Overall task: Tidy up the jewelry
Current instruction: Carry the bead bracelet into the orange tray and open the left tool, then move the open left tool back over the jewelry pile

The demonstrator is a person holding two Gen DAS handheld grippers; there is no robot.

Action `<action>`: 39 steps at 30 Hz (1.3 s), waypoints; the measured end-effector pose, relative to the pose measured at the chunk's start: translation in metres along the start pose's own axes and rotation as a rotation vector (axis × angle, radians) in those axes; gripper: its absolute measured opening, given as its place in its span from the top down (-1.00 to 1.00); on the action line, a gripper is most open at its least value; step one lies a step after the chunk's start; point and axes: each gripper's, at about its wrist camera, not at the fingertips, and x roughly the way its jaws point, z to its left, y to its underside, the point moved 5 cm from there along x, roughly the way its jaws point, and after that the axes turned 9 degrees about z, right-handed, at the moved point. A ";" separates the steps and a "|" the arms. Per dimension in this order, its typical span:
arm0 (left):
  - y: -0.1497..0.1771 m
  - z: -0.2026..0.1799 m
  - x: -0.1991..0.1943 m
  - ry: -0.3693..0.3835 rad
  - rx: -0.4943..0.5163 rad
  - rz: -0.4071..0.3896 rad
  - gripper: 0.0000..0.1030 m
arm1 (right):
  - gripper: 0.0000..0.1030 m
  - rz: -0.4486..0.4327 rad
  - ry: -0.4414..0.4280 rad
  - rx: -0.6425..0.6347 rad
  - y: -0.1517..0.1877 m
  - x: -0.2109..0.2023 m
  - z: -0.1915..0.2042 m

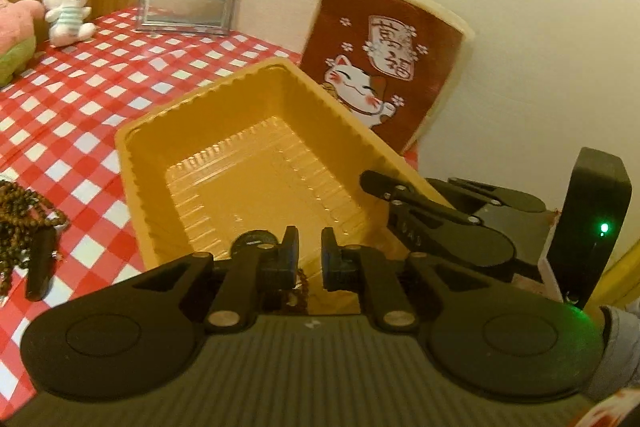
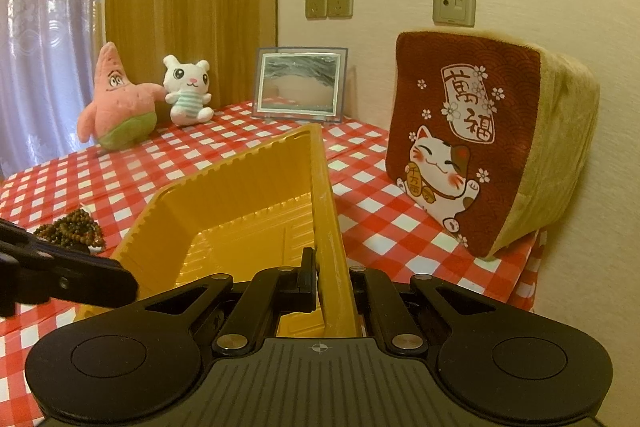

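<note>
Tablecloth (image 2: 360, 195): red check, carrying everything.
Cushion (image 2: 472, 147): leaning on wall, right of tray.
Tray (image 1: 248, 163): yellow, tilting; only right wrist view is showing right gripper (image 2: 332, 279) pinching its wall.
Left gripper (image 1: 310, 259): fingers sitting apart over tray; beads under them, possibly released.
Bead pile (image 1: 20, 211): brown, lying left of tray.

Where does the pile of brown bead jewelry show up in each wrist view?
Left wrist view: the brown bead pile lies at the far left edge, on the checked cloth, left of the yellow tray.
Right wrist view: the pile sits at lower left, just left of the tray, behind the left tool.
Shared landmark: the lucky-cat cushion, standing on the right in both views.
</note>
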 end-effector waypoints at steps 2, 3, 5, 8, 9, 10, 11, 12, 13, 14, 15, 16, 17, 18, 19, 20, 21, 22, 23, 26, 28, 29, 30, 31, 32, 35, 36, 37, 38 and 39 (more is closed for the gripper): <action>0.001 0.007 -0.006 -0.026 -0.013 -0.014 0.68 | 0.91 0.001 0.002 -0.002 0.001 0.000 -0.001; 0.002 0.011 -0.009 -0.042 -0.019 -0.021 0.68 | 0.91 0.001 0.003 -0.003 0.001 0.000 0.000; 0.005 0.022 -0.014 -0.088 -0.028 -0.028 0.64 | 0.91 0.002 0.004 -0.003 0.001 0.001 -0.002; 0.013 0.042 -0.021 -0.164 -0.052 -0.028 0.64 | 0.91 -0.002 0.011 -0.003 0.000 0.003 -0.003; 0.017 0.050 -0.022 -0.188 -0.065 -0.027 0.64 | 0.91 -0.003 0.012 -0.002 -0.001 0.003 -0.003; 0.020 0.059 -0.024 -0.214 -0.078 -0.024 0.62 | 0.91 -0.006 0.015 -0.002 -0.001 0.003 -0.004; 0.025 0.068 -0.026 -0.241 -0.093 -0.019 0.62 | 0.91 -0.010 0.018 -0.004 -0.002 0.003 -0.003; 0.029 0.077 -0.028 -0.264 -0.109 -0.012 0.62 | 0.91 -0.012 0.019 -0.004 -0.002 0.004 -0.004; 0.033 0.085 -0.028 -0.284 -0.123 -0.006 0.62 | 0.91 -0.014 0.022 -0.006 -0.002 0.004 -0.004; 0.038 0.092 -0.030 -0.307 -0.137 0.001 0.62 | 0.91 -0.016 0.025 -0.009 -0.002 0.004 -0.003; 0.041 0.099 -0.031 -0.327 -0.147 0.007 0.62 | 0.91 -0.018 0.027 -0.010 -0.002 0.004 -0.003; 0.045 0.106 -0.032 -0.344 -0.154 0.013 0.61 | 0.91 -0.020 0.029 -0.010 -0.002 0.004 -0.003; 0.048 0.111 -0.032 -0.356 -0.159 0.018 0.61 | 0.91 -0.021 0.033 -0.009 -0.002 0.004 -0.002; 0.050 0.116 -0.032 -0.366 -0.165 0.024 0.61 | 0.91 -0.023 0.035 -0.008 -0.002 0.004 -0.002; 0.051 0.119 -0.031 -0.368 -0.169 0.027 0.62 | 0.91 -0.025 0.037 -0.008 -0.002 0.004 -0.001; 0.051 0.121 -0.029 -0.367 -0.172 0.027 0.62 | 0.91 -0.027 0.040 -0.009 -0.002 0.004 0.001; 0.051 0.123 -0.027 -0.368 -0.176 0.029 0.61 | 0.91 -0.028 0.043 -0.010 -0.002 0.005 0.002; 0.050 0.125 -0.024 -0.368 -0.177 0.031 0.61 | 0.91 -0.027 0.045 -0.011 -0.002 0.006 0.003; 0.049 0.126 -0.019 -0.367 -0.176 0.030 0.61 | 0.91 -0.027 0.046 -0.012 -0.002 0.007 0.005; 0.048 0.132 -0.007 -0.372 -0.184 0.035 0.61 | 0.91 -0.026 0.046 -0.017 -0.002 0.011 0.008; 0.047 0.136 0.002 -0.375 -0.189 0.034 0.61 | 0.91 -0.024 0.043 -0.016 -0.003 0.013 0.009; 0.046 0.139 0.006 -0.381 -0.191 0.039 0.61 | 0.91 -0.023 0.041 -0.014 -0.004 0.014 0.009; 0.045 0.143 0.011 -0.386 -0.196 0.047 0.61 | 0.91 -0.022 0.040 -0.013 -0.005 0.015 0.009; 0.044 0.145 0.015 -0.388 -0.199 0.051 0.61 | 0.91 -0.022 0.039 -0.014 -0.005 0.016 0.009; 0.043 0.148 0.018 -0.390 -0.204 0.052 0.61 | 0.91 -0.023 0.039 -0.014 -0.006 0.016 0.009; 0.039 0.157 0.026 -0.413 -0.216 0.054 0.61 | 0.91 -0.022 0.038 -0.012 -0.006 0.016 0.009; 0.038 0.159 0.027 -0.421 -0.220 0.054 0.62 | 0.91 -0.021 0.038 -0.011 -0.006 0.017 0.009; 0.037 0.162 0.028 -0.424 -0.226 0.053 0.62 | 0.91 -0.020 0.037 -0.009 -0.006 0.017 0.010; 0.035 0.164 0.030 -0.426 -0.232 0.051 0.61 | 0.91 -0.020 0.036 -0.009 -0.007 0.017 0.010; 0.034 0.166 0.031 -0.427 -0.237 0.052 0.61 | 0.91 -0.020 0.035 -0.008 -0.007 0.018 0.009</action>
